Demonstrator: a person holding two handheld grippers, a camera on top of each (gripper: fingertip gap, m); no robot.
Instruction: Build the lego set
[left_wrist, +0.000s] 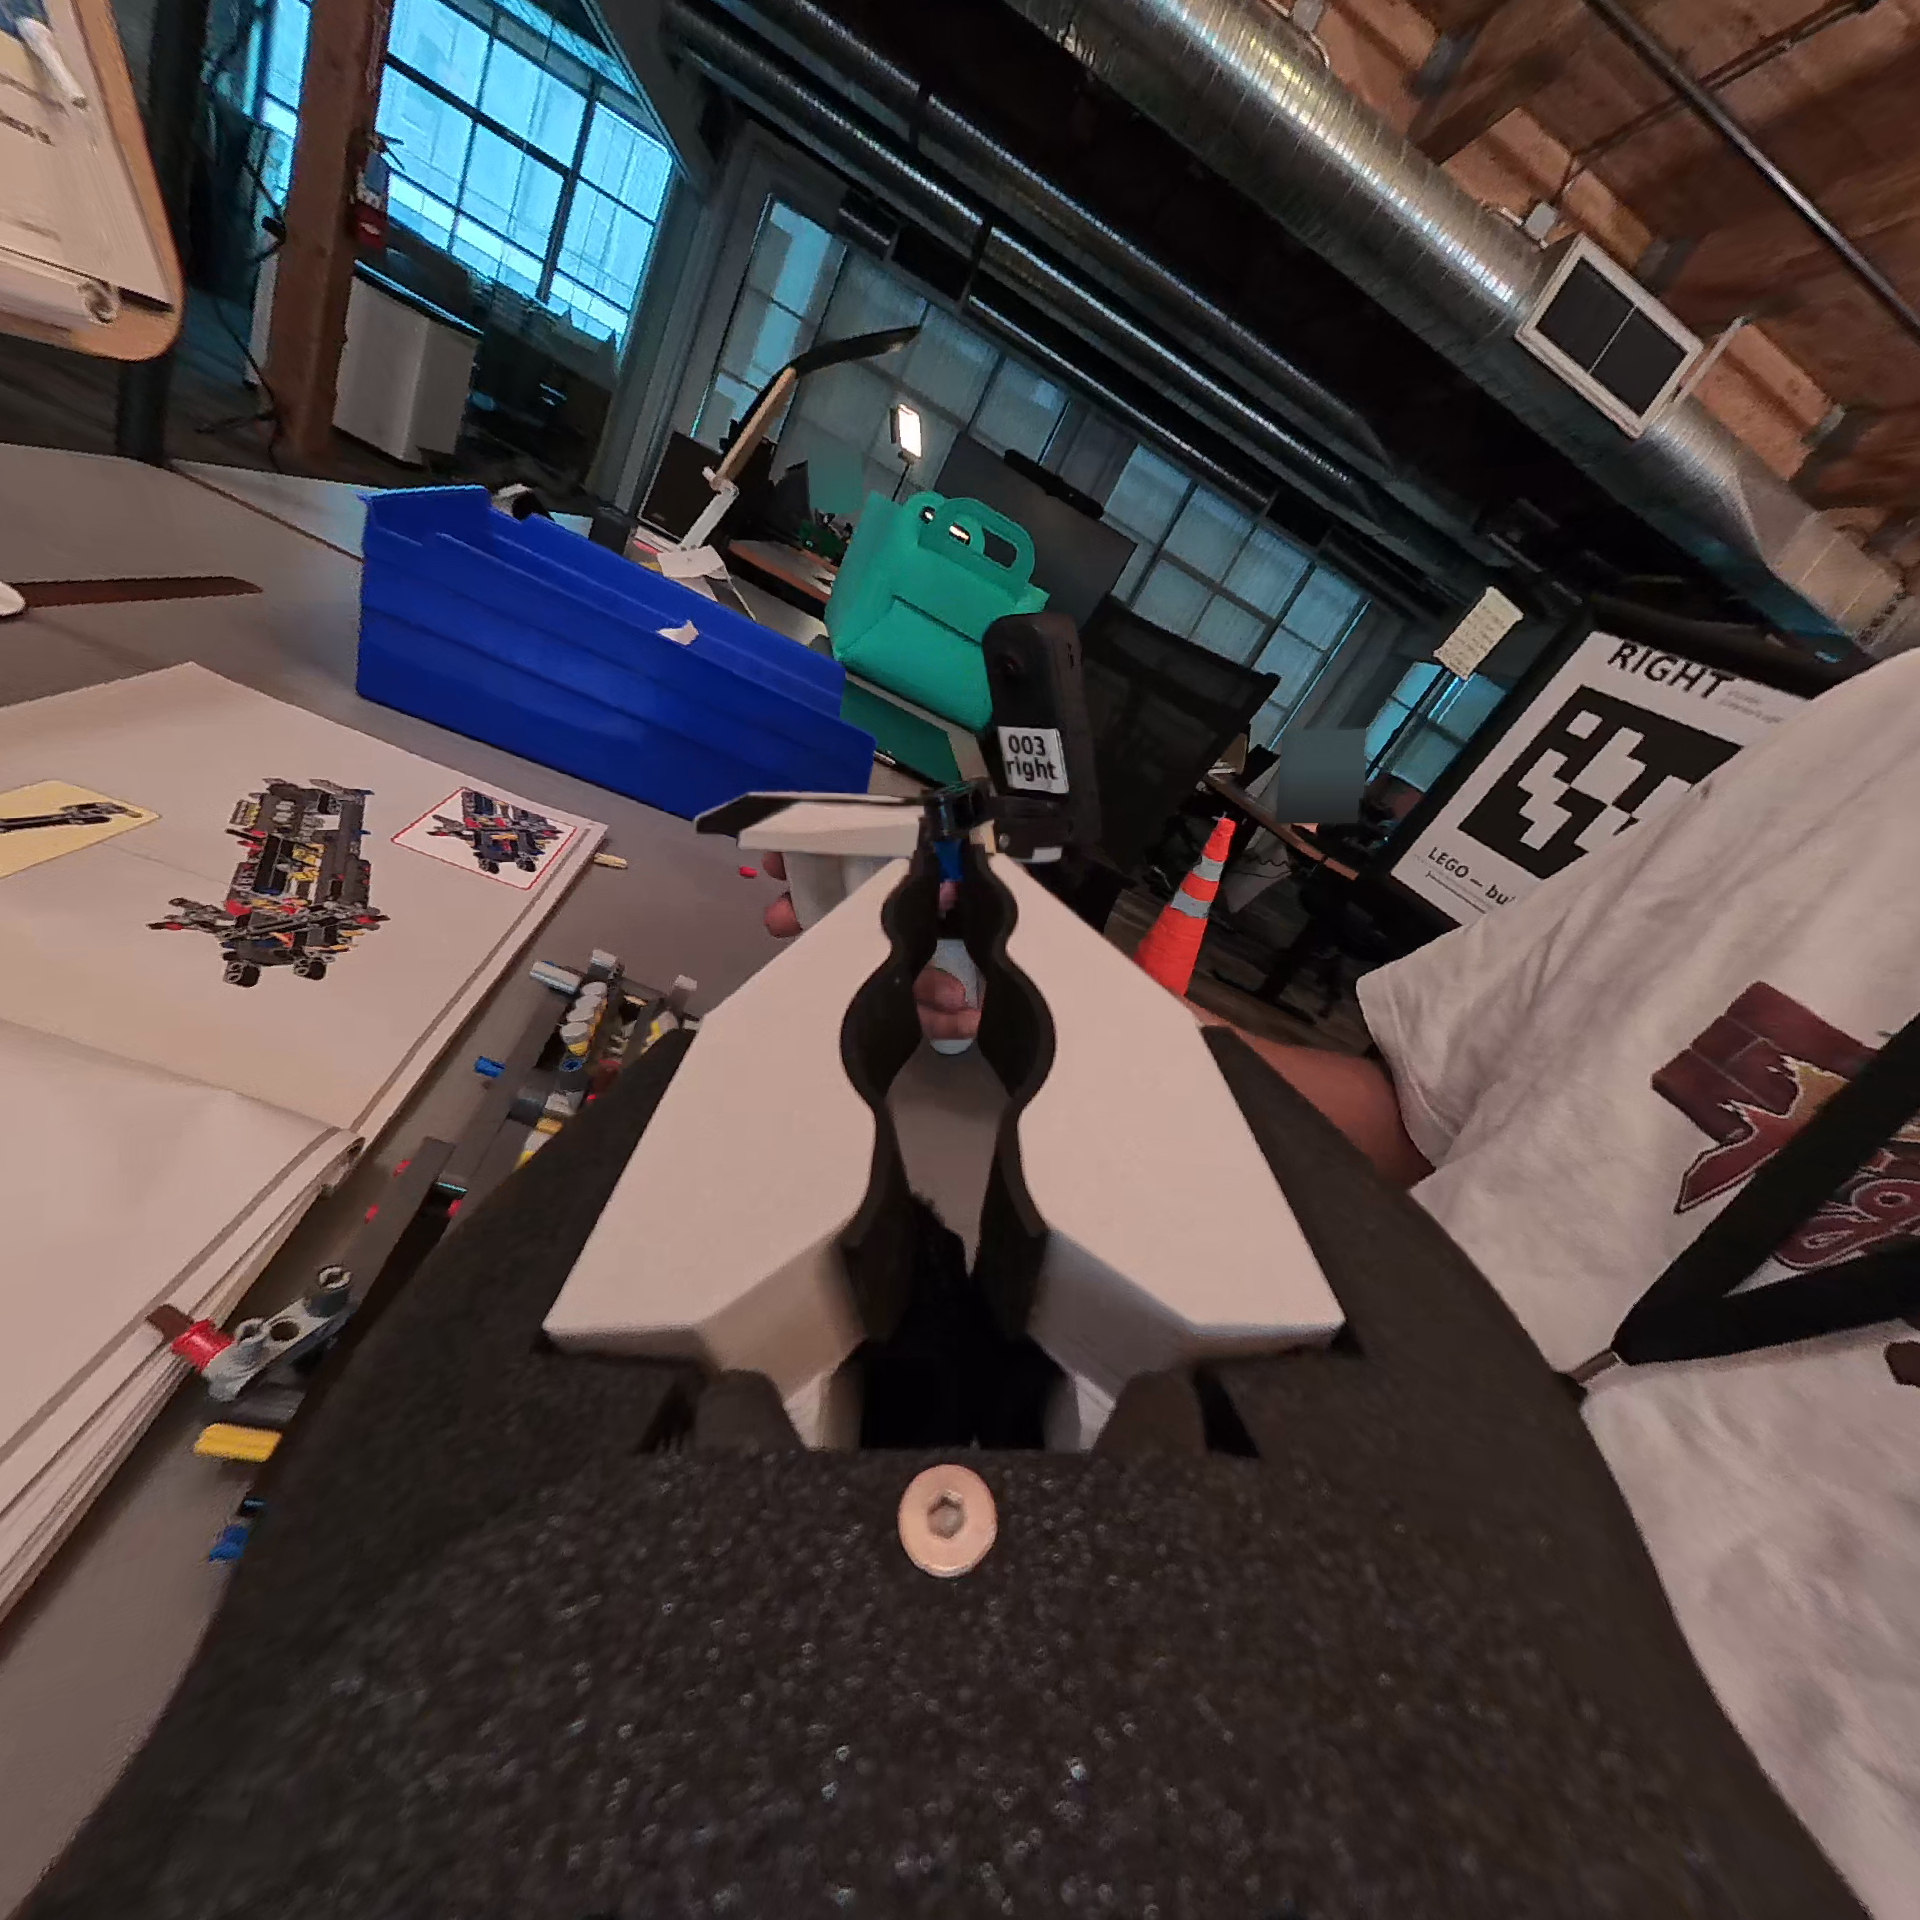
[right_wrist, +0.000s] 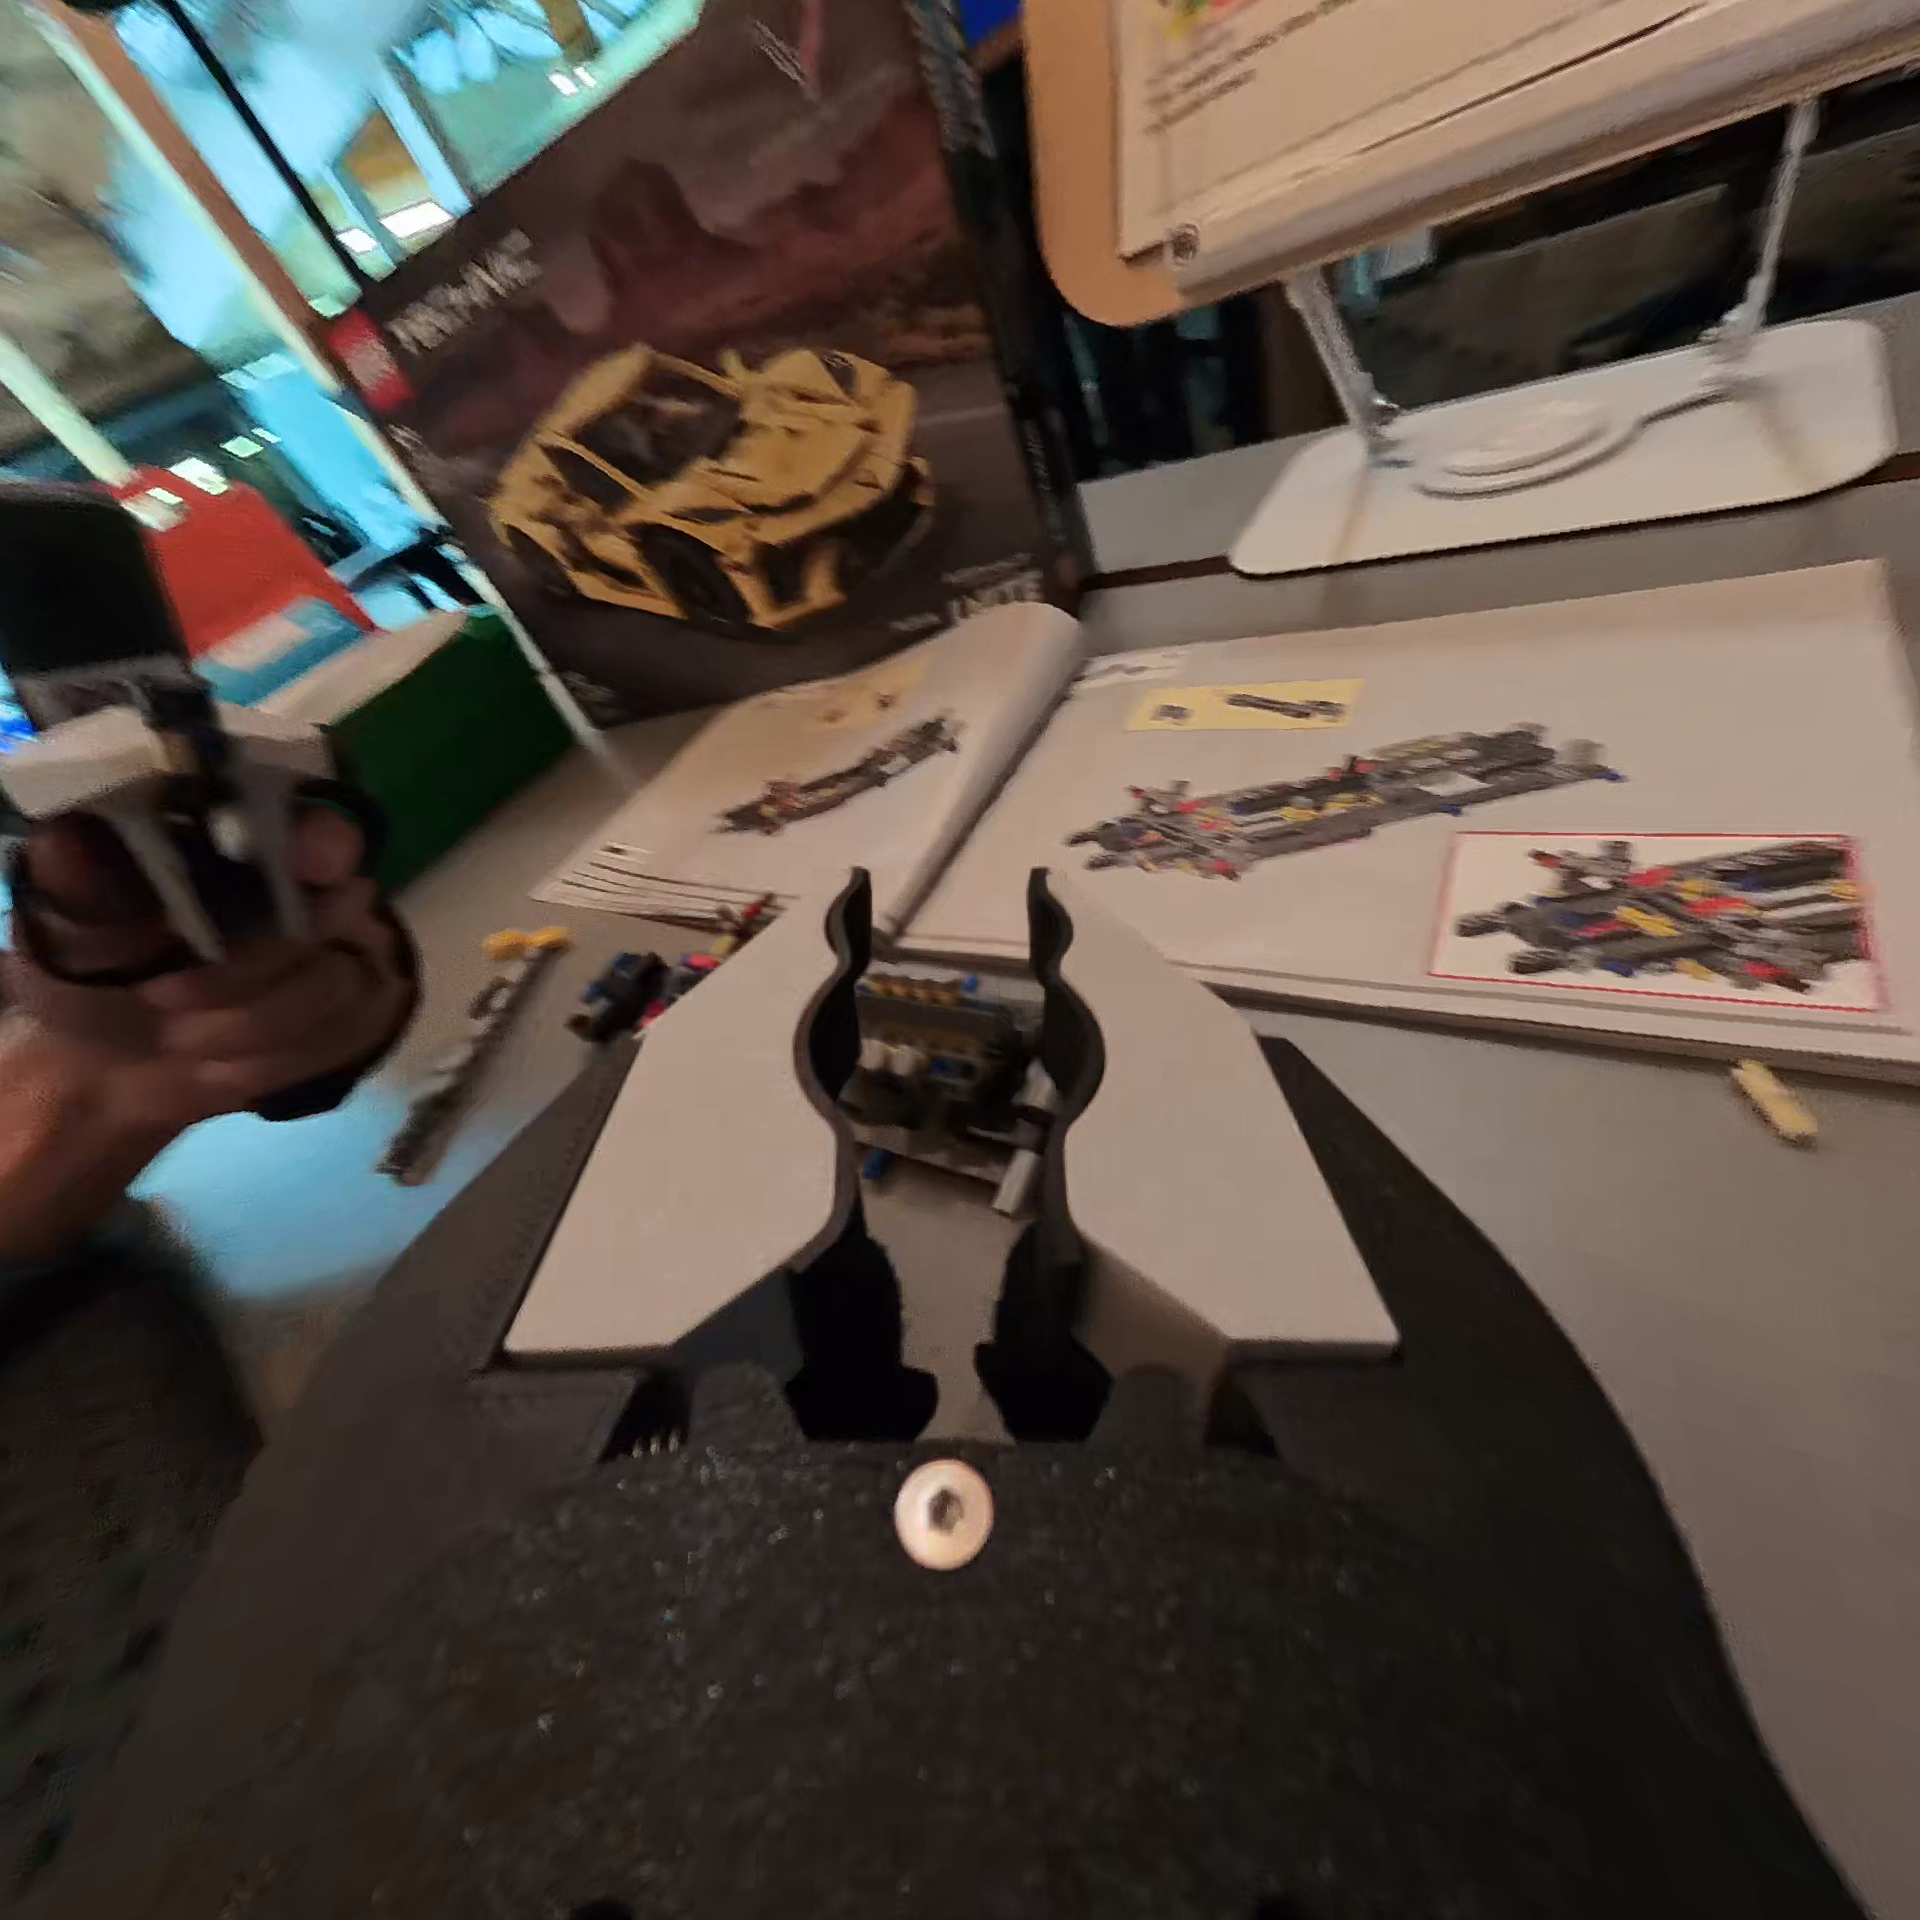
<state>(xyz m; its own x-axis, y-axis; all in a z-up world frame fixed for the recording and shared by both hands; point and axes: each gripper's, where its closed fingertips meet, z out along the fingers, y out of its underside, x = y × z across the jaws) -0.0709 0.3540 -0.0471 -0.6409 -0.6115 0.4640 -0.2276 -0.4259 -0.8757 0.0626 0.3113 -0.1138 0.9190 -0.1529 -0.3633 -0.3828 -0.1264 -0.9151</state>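
Observation:
My left gripper (left_wrist: 948, 844) is raised above the table, its jaws closed on a small blue and black lego piece (left_wrist: 948, 860). My right gripper (right_wrist: 951, 902) is open and empty, hovering over a grey partly built lego assembly (right_wrist: 940, 1081) that lies on the table in front of the open instruction booklet (right_wrist: 1455, 790). The assembly also shows in the left wrist view (left_wrist: 597, 1023), partly hidden by my finger. The right gripper (left_wrist: 821, 821) shows side-on just beyond my left fingertips. The left gripper (right_wrist: 197, 821), blurred and held by a hand, is at the left of the right wrist view.
Loose lego pieces (left_wrist: 260, 1335) lie along the booklet (left_wrist: 260, 935) edge and left of the assembly (right_wrist: 613, 987). Blue bins (left_wrist: 582, 665) and a green bag (left_wrist: 925, 613) stand behind. The set's box (right_wrist: 727, 416) and a white document stand (right_wrist: 1558, 457) are beyond the booklet. A person in a white shirt (left_wrist: 1662, 1039) is on the right. There is about 15 cm between the tips of the two grippers.

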